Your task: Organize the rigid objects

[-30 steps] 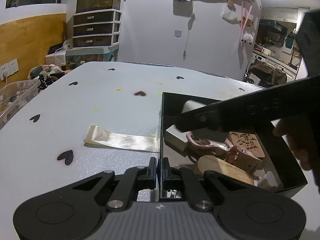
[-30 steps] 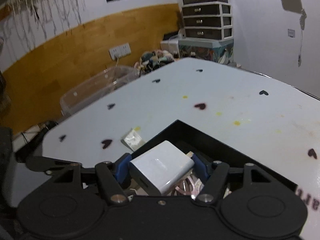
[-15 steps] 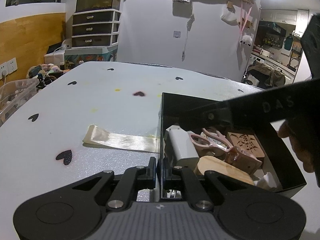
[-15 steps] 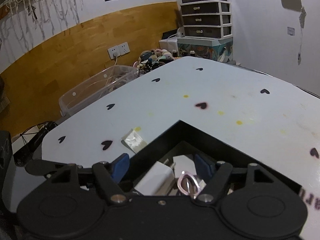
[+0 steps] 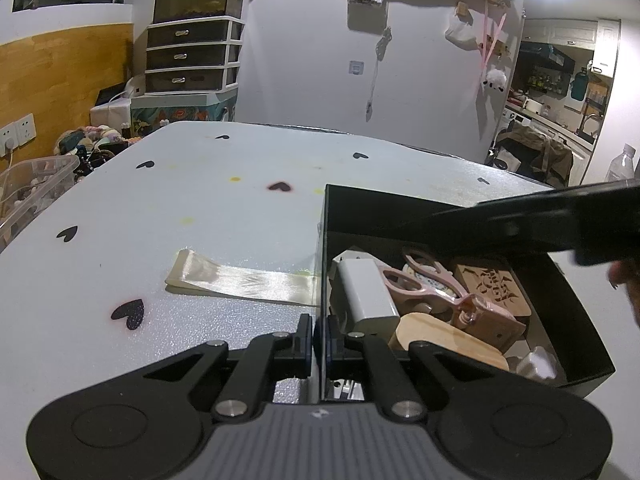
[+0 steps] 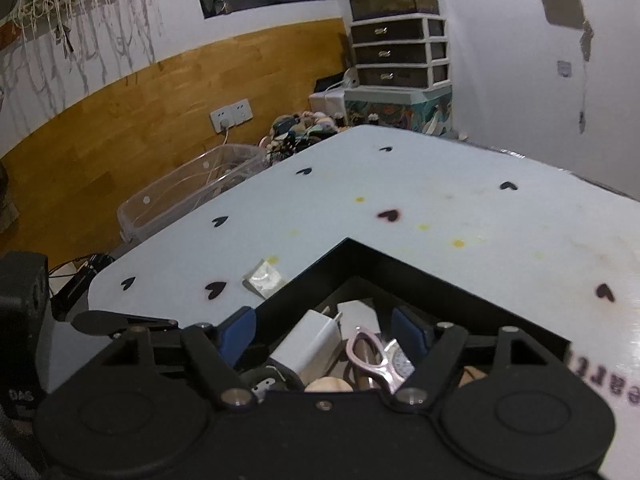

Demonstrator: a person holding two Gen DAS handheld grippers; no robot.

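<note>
A shiny clear plastic wrapper (image 5: 244, 280) lies flat on the white table with little black hearts (image 5: 192, 208). A clear plastic tub (image 6: 188, 192) sits beside the table.

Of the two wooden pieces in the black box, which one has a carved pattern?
The darker square wooden block by the far wall; the pale rounded wooden piece nearer the camera is plain.

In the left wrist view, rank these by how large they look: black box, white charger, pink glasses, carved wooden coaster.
1. black box
2. pink glasses
3. white charger and carved wooden coaster: too alike to rank, and the coaster is partly covered.
</note>
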